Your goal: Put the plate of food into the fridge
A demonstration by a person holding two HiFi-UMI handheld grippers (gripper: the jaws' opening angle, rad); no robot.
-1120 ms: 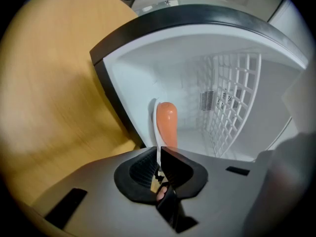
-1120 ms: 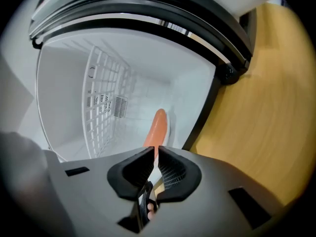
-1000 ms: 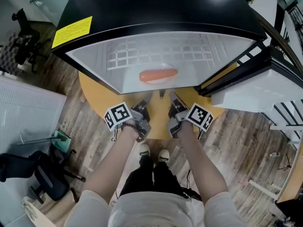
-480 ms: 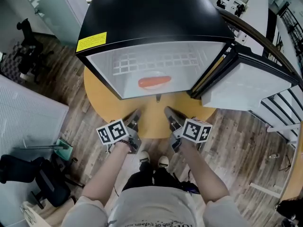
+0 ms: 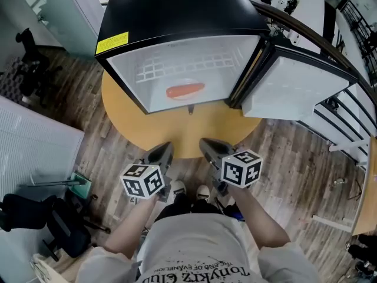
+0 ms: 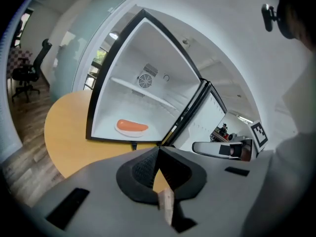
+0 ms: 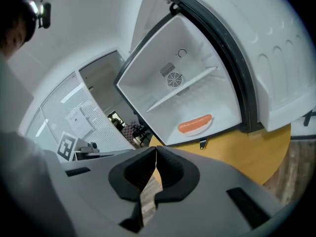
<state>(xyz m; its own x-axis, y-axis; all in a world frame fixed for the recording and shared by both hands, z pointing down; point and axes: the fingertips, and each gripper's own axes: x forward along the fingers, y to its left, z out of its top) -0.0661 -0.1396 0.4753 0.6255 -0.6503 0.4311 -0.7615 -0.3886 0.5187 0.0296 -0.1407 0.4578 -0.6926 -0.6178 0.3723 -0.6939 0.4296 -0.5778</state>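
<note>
Both tools are empty. The left gripper (image 5: 162,152) (image 6: 157,151) has its jaws pressed together at the tips, with only table showing through the small gap behind them. The right gripper (image 5: 207,146) (image 7: 155,151) is the same, closed on nothing. They sit side by side close to the person's body, at the near edge of the round table (image 5: 131,121) and well apart from the fridge (image 5: 177,10) that stands on it.

The plate (image 5: 174,96) (image 6: 119,129) (image 7: 210,125) lies straight ahead of the two grippers, inside the fridge, on its floor near the front lip and under the wire shelf (image 5: 182,68). A sausage (image 5: 185,90) (image 6: 132,126) (image 7: 194,123) rests on it with its long axis crosswise, left to right as the person faces it. Neither gripper is clearly nearer to the plate.

By how things lie, the plate is already where the task wants it, and what looks left is the door (image 5: 294,87). It hangs wide open on the fridge's right side, ahead and to the right of the right gripper, so that gripper is the nearer one for a push. The push would have to swing it leftward across the opening.
</note>
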